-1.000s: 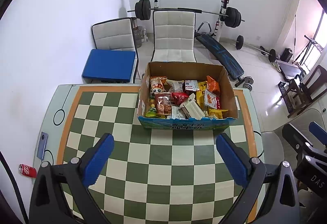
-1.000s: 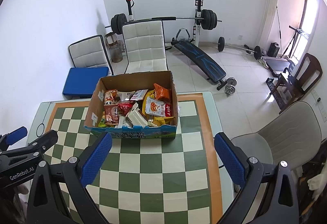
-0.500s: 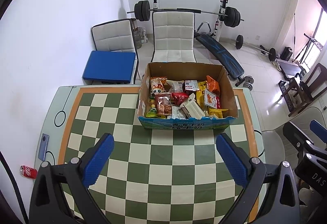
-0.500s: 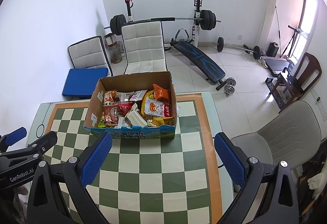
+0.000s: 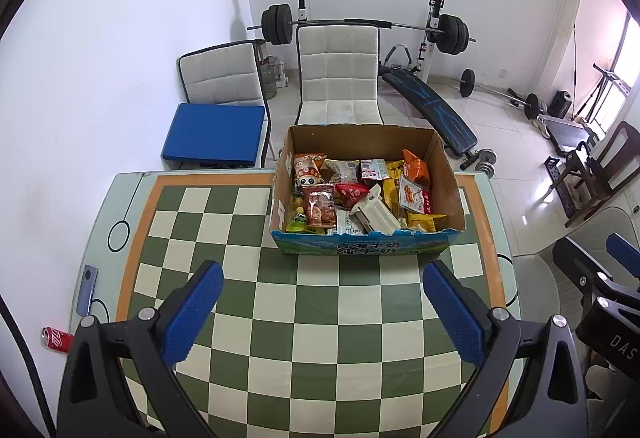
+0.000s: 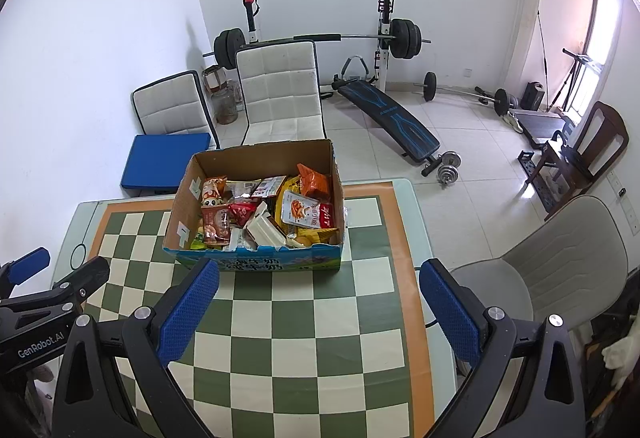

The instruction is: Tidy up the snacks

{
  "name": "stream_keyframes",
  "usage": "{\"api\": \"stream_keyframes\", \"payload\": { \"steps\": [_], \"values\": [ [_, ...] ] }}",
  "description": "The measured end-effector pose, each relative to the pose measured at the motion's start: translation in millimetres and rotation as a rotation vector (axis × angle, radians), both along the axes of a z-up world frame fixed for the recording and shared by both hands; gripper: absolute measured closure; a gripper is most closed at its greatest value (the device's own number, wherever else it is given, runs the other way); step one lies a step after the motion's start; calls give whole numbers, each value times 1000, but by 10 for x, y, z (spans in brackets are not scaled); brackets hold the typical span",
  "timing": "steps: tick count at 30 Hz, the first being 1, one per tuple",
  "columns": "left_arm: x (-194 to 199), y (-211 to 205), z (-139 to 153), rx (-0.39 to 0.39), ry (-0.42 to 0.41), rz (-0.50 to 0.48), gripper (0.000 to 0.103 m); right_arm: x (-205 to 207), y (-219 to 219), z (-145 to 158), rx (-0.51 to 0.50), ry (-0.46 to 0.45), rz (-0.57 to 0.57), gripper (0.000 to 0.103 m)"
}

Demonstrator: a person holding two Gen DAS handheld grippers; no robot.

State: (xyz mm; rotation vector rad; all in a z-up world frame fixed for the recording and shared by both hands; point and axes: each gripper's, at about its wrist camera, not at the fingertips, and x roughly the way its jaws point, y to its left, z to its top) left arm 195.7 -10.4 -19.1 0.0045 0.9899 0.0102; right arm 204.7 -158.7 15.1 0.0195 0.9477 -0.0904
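Snacks (image 5: 362,198) fill an open cardboard box (image 5: 368,244) at the far middle of my checkered desk (image 5: 320,318). Both grippers hover above the near desk, fingers spread wide and empty. From my left gripper (image 5: 324,312) the box sits straight ahead; from my right gripper (image 6: 320,310), ahead and slightly left. The box's long side faces me.
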Motion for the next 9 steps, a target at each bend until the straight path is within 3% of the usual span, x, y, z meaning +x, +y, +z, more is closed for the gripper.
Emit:
{"api": "stream_keyframes", "payload": {
  "steps": [9],
  "values": [
    [-5, -5, 9, -1, -2, -2, 0, -21, -32, 21, -3, -2, -9, 1]
  ]
}}
